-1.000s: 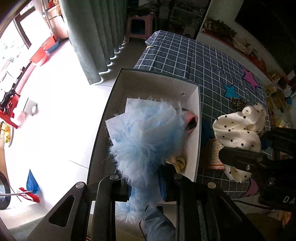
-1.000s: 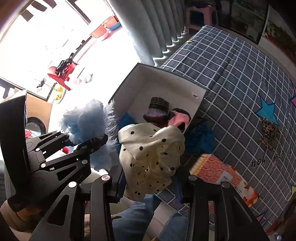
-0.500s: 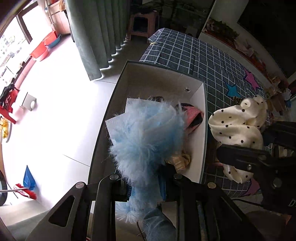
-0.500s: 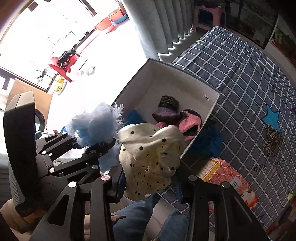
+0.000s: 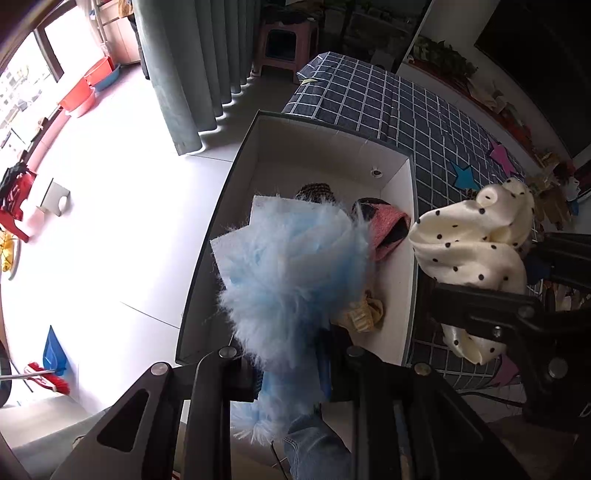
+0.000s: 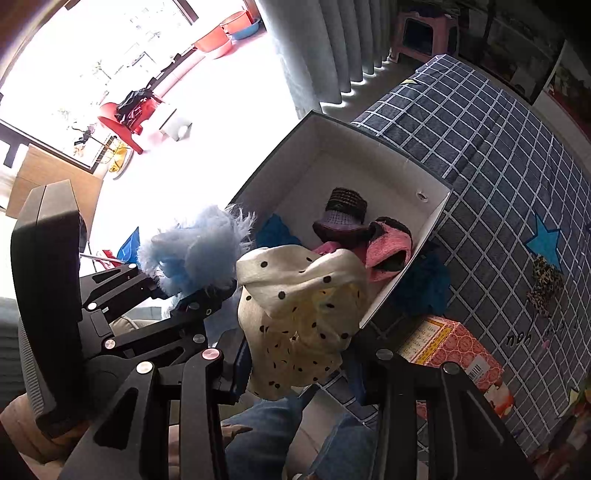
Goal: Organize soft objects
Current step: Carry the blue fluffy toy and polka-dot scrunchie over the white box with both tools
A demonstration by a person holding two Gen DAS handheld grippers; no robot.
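Fluffy blue piece (image 5: 295,280) clamped in left hand-held gripper (image 5: 291,373), above box (image 5: 402,258).

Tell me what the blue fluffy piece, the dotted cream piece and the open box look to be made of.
Blue fluffy piece: long-pile faux fur, probably synthetic; wispy strands stick out at its edges.
Dotted cream piece: thin, smooth woven fabric, slightly glossy; soft folds.
Box: likely cardboard; thin, stiff, matte white walls.

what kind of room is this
Most likely a bedroom or living room in a home: a checked blue cover lies over a bed or sofa, long grey curtains hang by a bright window, and a pink plastic stool stands on the tiled floor.
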